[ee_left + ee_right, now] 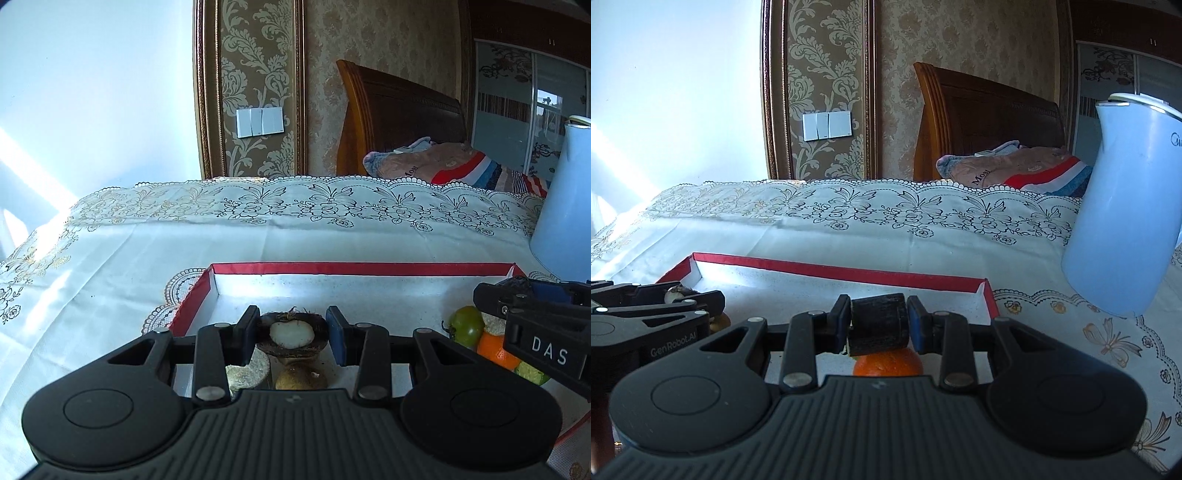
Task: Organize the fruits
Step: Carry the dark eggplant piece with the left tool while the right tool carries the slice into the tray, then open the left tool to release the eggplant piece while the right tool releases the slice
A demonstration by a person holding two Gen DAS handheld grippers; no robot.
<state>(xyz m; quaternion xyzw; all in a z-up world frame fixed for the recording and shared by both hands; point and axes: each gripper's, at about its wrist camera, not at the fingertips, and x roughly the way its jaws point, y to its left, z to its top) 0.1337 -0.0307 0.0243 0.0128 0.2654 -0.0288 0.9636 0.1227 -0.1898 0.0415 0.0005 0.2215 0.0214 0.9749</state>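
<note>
Both grippers hold items above the red-rimmed tray [364, 268]. Left gripper [291, 334]: jaws drawn in on a dark-skinned fruit piece with a white cut face [291, 334], the pads pressing its two sides. Right gripper [878, 323]: jaws narrow, clamped on a dark cylindrical chunk [878, 322]; its kind cannot be determined.

Tray: shallow, white-floored, set on a white tablecloth [221, 240] with a floral lace border. The far half of the floor is bare.

Contents, left wrist view:
- a pale granular round piece [248, 371] below the left finger;
- a brown rough-skinned fruit [301, 378] just beside it, directly under the held piece;
- at the right end, a green tomato [466, 325], an orange [495, 350] touching it, and a yellow-green fruit [532, 373] partly hidden by the right gripper, all close together.

Right wrist view: the orange lies directly beneath the held chunk.

Outside the tray: a pale blue kettle [1126, 206] stands upright on the cloth, beyond the tray's right corner, apart from it.
</note>
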